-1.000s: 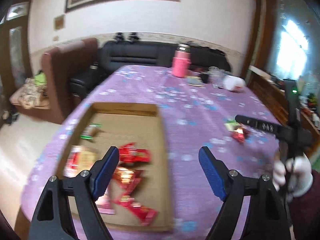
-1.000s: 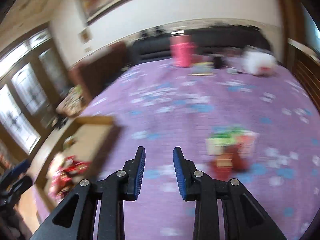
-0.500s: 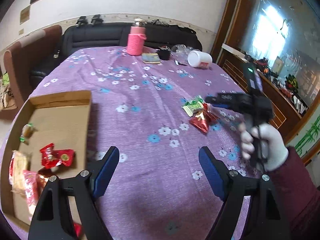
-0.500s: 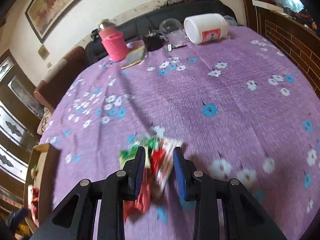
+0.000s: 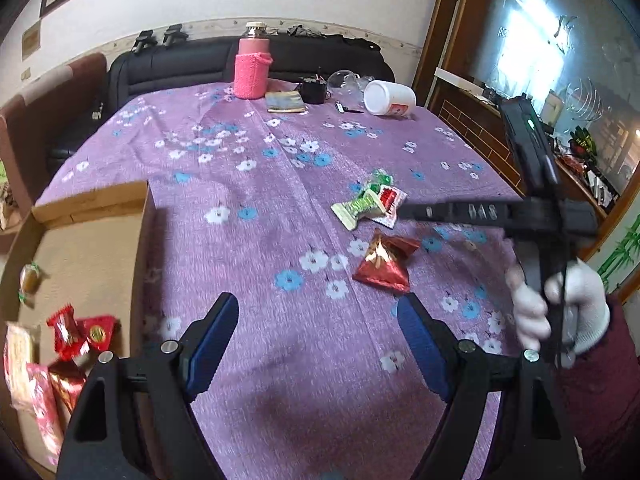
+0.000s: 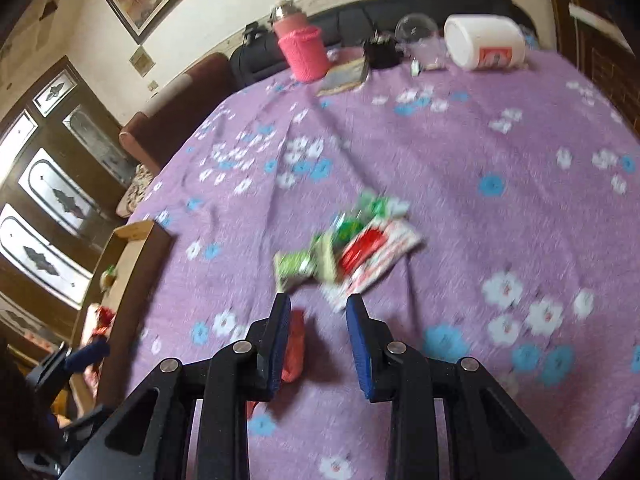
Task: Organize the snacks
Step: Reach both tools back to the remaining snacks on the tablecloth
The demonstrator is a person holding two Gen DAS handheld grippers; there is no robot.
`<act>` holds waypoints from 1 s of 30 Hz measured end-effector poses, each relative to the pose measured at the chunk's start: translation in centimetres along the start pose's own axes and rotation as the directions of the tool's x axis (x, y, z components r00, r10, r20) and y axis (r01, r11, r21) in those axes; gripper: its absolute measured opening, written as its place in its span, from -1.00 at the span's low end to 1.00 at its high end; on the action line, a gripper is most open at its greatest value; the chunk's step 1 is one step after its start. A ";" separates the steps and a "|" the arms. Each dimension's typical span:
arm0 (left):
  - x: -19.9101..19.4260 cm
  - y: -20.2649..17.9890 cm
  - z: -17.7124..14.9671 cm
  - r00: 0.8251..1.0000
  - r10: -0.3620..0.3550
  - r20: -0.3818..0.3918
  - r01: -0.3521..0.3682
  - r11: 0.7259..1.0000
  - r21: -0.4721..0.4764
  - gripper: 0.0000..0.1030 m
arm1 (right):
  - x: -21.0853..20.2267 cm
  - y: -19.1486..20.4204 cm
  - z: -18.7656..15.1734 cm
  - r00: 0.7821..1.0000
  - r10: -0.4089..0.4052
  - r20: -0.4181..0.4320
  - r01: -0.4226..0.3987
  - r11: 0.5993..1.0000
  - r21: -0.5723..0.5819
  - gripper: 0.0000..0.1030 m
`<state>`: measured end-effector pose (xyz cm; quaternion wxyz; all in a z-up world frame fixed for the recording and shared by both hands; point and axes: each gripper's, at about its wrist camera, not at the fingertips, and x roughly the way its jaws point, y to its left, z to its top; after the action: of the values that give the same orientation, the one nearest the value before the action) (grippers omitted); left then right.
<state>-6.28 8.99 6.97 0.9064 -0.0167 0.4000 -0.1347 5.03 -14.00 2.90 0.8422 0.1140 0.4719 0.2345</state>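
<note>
**R gripper backs off snack pile, nothing picked yet**

Change vs half a sec ago: in the R wrist view the loose snacks sat right between the right gripper (image 6: 318,318) fingers; now the pile sits higher in frame, just past the tips. Gap between the fingers is a bit wider than before: part-open, nothing held. Frame is blurred, so the tool is moving.

Where the snacks are: green-and-white crinkly wrapped snack (image 6: 308,258) and white flat packet w/ red print (image 6: 376,256) lie touching each other, centre of the R view, on the purple floral tablecloth (image 6: 500,140). Red-and-gold foil pyramid-shaped packet (image 5: 384,264) lies just below them in the L view, centre-right; in the R view only a red bit shows by the lower-left finger, mostly hidden. All 3 are still out on the cloth.

Left gripper (image 5: 316,344): fingers wide apart, empty, lower centre of its view, over bare cloth. It now looks at table centre, w/ the open brown cardboard box (image 5: 86,200) pushed to the far left edge. The box already has several red packets plus a small wrapped sweet inside.

Person's white-gloved hand (image 5: 560,312) grips the R tool handle, right side of L view.

Meaning for the task: no grasp made yet, I judge. The R tool seems to be lining up again on the pile. Three snacks left to move to the box, so the job is mostly done but not finished.

Far end, upper frame: pink knit-sleeved bottle (image 5: 252,66), white plastic tub on its side (image 5: 390,98).
</note>
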 end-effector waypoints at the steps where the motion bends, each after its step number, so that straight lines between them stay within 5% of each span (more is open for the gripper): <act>1: 0.0 0.1 0.3 1.000 0.005 0.005 -0.005 1.000 -0.001 0.57 | 0.1 0.2 -0.4 1.000 0.000 -0.008 0.000 1.000 -0.001 -0.23; 6: -0.1 1.8 2.7 0.999 0.011 0.042 -0.009 0.998 -0.067 0.57 | 1.0 1.7 -1.6 1.000 0.006 -0.023 -0.006 1.000 0.016 -0.03; 13: 3.8 1.1 7.3 1.000 0.002 0.024 -0.002 1.000 -0.011 0.57 | 2.8 4.3 -2.6 0.999 0.025 -0.030 -0.027 0.999 -0.045 0.12; 14: 4.7 1.0 7.9 1.000 -0.022 0.011 0.022 1.000 -0.005 0.57 | 2.7 4.9 -2.9 1.000 0.004 -0.011 -0.004 0.997 -0.076 0.05; 15: 5.5 0.8 8.4 0.999 -0.039 -0.004 0.039 0.999 0.003 0.57 | 2.9 5.2 -3.0 1.000 -0.006 -0.017 0.005 0.996 -0.094 -0.35; 16: 6.5 0.4 8.8 0.998 -0.052 -0.026 0.052 0.998 0.018 0.57 | 2.9 5.3 -3.1 1.000 -0.001 -0.030 -0.002 0.995 -0.099 -0.39; 20: 9.8 -2.0 9.0 0.994 -0.065 -0.083 0.075 0.988 0.132 0.57 | 0.8 4.1 -3.0 0.999 -0.037 -0.011 0.035 0.995 -0.097 -0.47; 25: 13.0 -5.4 8.0 0.992 -0.035 -0.122 0.073 0.944 0.323 0.57 | -1.8 -0.3 -2.2 0.994 -0.101 0.041 0.100 0.995 0.025 -0.51; 29: 15.4 -6.8 7.4 0.990 0.004 -0.141 0.056 0.907 0.418 0.56 | -1.7 -2.5 -1.8 0.997 -0.065 0.035 0.061 0.993 0.100 -0.51; 30: 15.6 -6.8 7.3 0.989 0.009 -0.147 0.054 0.905 0.421 0.36 | -1.6 -2.6 -1.8 0.997 -0.064 0.035 0.060 0.993 0.104 -0.51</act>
<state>7.52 -2.19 1.59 0.8551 0.1859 0.4260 -0.2298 3.52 -17.10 2.08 0.8508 0.1471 0.4707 0.1814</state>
